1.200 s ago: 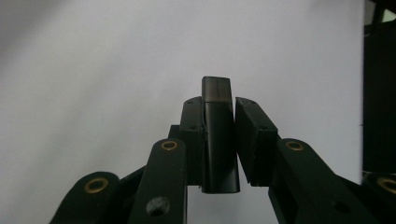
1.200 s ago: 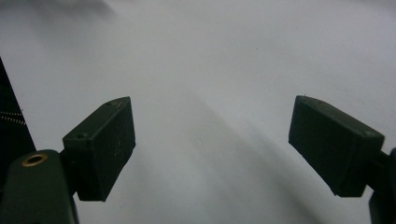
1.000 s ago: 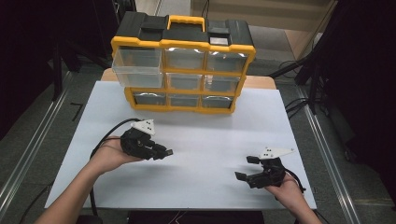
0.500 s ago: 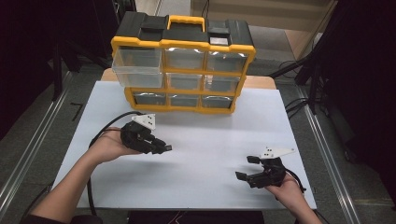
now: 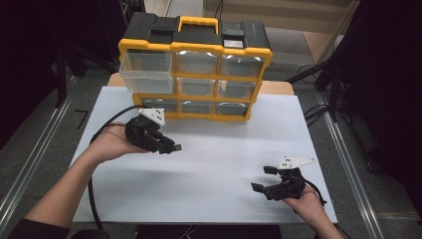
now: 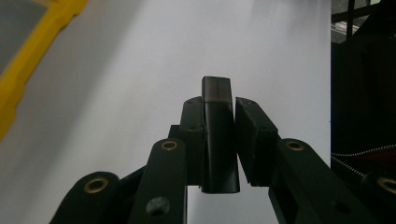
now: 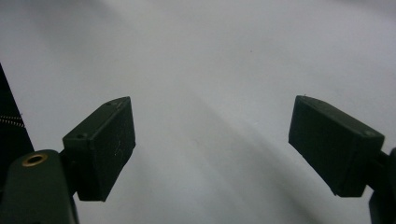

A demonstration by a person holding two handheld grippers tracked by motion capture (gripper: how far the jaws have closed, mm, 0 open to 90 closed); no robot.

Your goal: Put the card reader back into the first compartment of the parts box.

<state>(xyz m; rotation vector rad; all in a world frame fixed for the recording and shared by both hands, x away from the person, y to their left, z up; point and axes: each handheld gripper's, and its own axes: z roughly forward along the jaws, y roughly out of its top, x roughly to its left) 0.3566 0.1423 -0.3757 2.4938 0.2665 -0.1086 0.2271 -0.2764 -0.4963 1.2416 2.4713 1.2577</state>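
My left gripper (image 5: pixel 168 145) hangs above the left middle of the white table (image 5: pixel 219 149), pointing right, and is shut on a small flat black block (image 6: pixel 217 130). The block's tip pokes out past the pads (image 5: pixel 175 148). In front of it stands a yellow and black drawer organizer (image 5: pixel 196 74) with clear drawers; its upper left drawer (image 5: pixel 147 72) is pulled out. My right gripper (image 5: pixel 263 179) rests low at the table's near right corner, open, with bare table between its pads (image 7: pixel 100 149).
The organizer takes up the back middle of the table. A black cable (image 5: pixel 92 199) loops from the left gripper down past the table's front edge. Metal rails (image 5: pixel 35 164) run along both sides of the table on the floor.
The left hand has risen and moved toward the organizer with the black block still pinched. The right hand has stayed where it was.
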